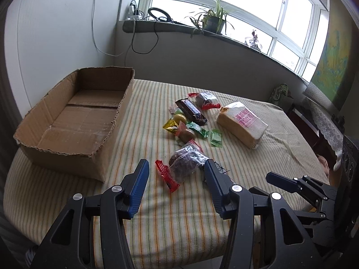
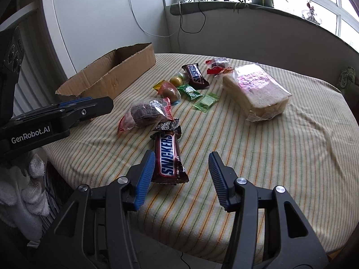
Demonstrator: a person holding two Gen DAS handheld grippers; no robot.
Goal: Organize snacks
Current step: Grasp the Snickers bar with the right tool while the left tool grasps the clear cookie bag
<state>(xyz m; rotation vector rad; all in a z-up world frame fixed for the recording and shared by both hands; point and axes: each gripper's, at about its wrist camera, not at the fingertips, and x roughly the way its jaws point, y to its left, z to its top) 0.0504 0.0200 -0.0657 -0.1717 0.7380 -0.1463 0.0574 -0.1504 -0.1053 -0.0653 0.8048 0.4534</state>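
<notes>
Nearest in the right wrist view, the right tongs (image 2: 181, 157) stand apart over the striped cloth (image 2: 258, 168) of the desk, pressing on nothing. A Snickers bar (image 2: 169, 157) lies lengthwise just inside the left finger, its near end beside the blue pad; whether pad and wrapper touch cannot be told.

In the left wrist view the left tongs (image 1: 176, 165) are likewise parted, gripping nothing. Between the fingertips lies a clear packet with red ends (image 1: 184, 164) holding a dark cake, the right fingertip close against its edge. A small black wrapper (image 2: 166, 126) sits at the far end of the near Snickers bar.

Further back, in the middle of the desk, lies the loose cluster: a round sweet in clear wrap (image 1: 187, 134), a yellow-wrapped candy (image 1: 171, 126), a yellow ball-shaped sweet (image 1: 179, 118), two green sachets (image 1: 197, 130) (image 1: 216, 137), and a second Snickers bar (image 1: 190, 112). Right of them lies a bagged loaf of sliced bread (image 1: 242, 123); behind, another red-ended packet (image 1: 205, 100).

At far left stands an open cardboard box (image 1: 74, 121), nothing showing inside it. Beyond, a potted plant (image 1: 213, 20) stands on the window sill (image 1: 170, 28).
</notes>
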